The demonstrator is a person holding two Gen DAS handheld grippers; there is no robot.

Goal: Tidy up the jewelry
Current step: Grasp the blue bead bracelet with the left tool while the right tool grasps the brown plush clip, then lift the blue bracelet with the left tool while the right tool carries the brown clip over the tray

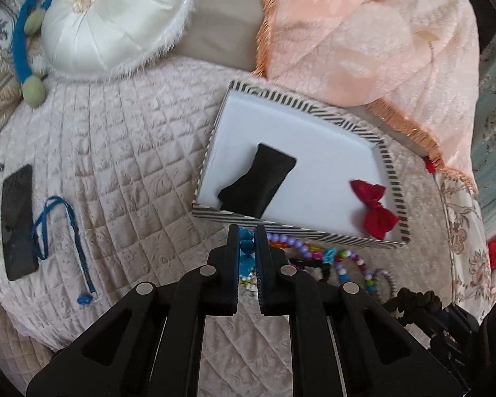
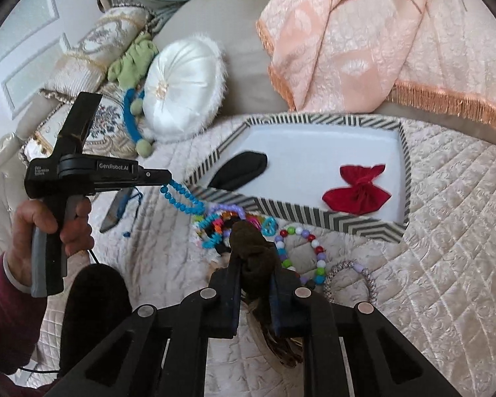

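A striped-rim tray (image 1: 301, 107) (image 2: 314, 121) lies on the quilted bed, holding a black pouch (image 1: 258, 182) (image 2: 239, 168) and a red bow (image 1: 375, 208) (image 2: 357, 188). In front of it sits a tangle of colourful bead jewelry (image 1: 301, 248) (image 2: 221, 228). My left gripper (image 1: 247, 236) (image 2: 164, 181) is shut on a blue bead necklace (image 1: 247, 245) (image 2: 182, 198), which trails down from its tip into the tangle. My right gripper (image 2: 254, 264) is shut on a dark brown scrunchie (image 2: 251, 241) (image 1: 416, 297), held just above the beads.
A phone (image 1: 18, 221) and a blue lanyard (image 1: 66, 241) lie at the left of the quilt. A white round cushion (image 1: 115, 20) and a peach fringed throw (image 1: 363, 49) sit behind the tray. A multicolour bead string (image 2: 317, 251) and a braided bracelet (image 2: 350, 268) lie near the tray's front.
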